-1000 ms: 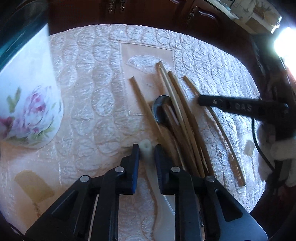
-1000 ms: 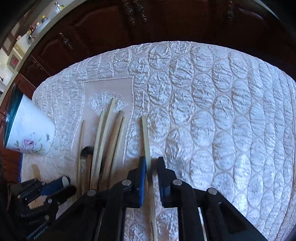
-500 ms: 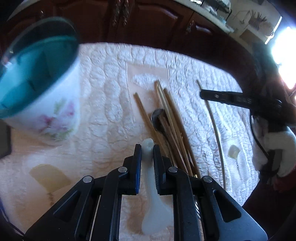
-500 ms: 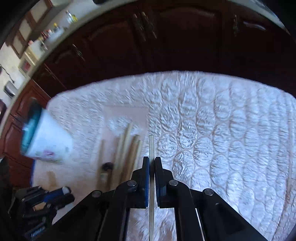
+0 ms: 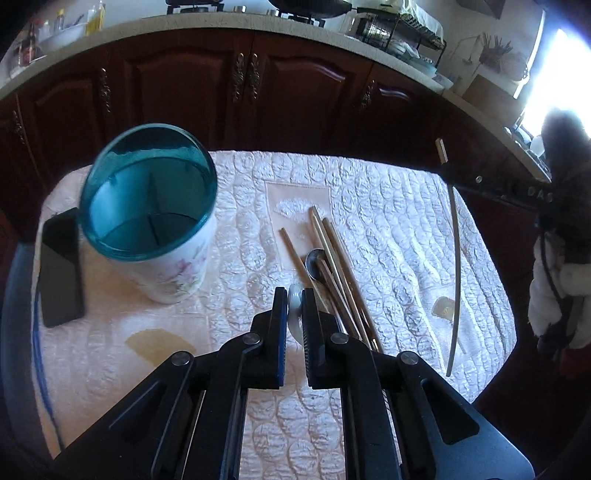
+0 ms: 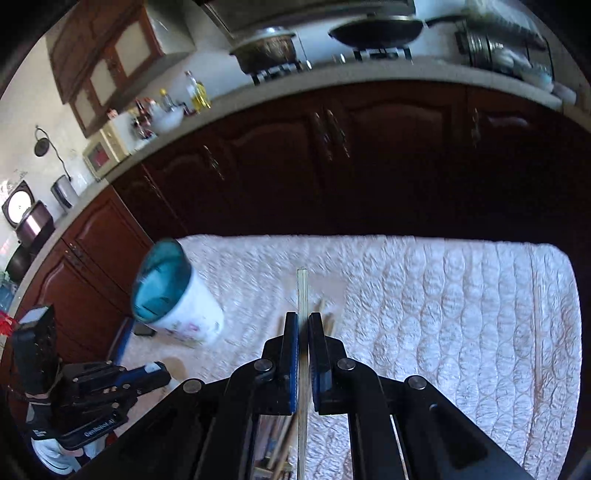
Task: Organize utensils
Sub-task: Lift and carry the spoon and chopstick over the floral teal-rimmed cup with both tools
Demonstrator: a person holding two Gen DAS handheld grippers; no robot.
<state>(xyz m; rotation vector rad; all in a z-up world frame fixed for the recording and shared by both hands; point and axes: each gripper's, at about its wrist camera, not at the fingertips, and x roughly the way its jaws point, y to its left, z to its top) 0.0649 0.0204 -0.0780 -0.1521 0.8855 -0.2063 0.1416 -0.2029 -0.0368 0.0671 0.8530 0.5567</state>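
Left gripper (image 5: 294, 306) pinches white spoon (image 5: 294, 301); right gripper (image 6: 303, 332) pinches chopstick (image 6: 302, 291). Best carry each over holder (image 5: 147, 199), tip handle down into a compartment, then let go.

A home kitchen. Dark wooden cabinets (image 5: 303, 85) with metal handles run under a pale counter (image 6: 369, 79). On the counter stand a stove (image 6: 380, 53) bearing a pot (image 6: 266, 48) and a frying pan (image 6: 376, 31), oil bottles (image 6: 197, 94), a microwave (image 6: 105, 151) and a dish rack (image 5: 402, 27). Wall cupboards (image 6: 107, 59) hang above. In front, a table under a quilted white cloth (image 5: 388, 206) carries a utensil holder (image 5: 155, 221) near its left edge.
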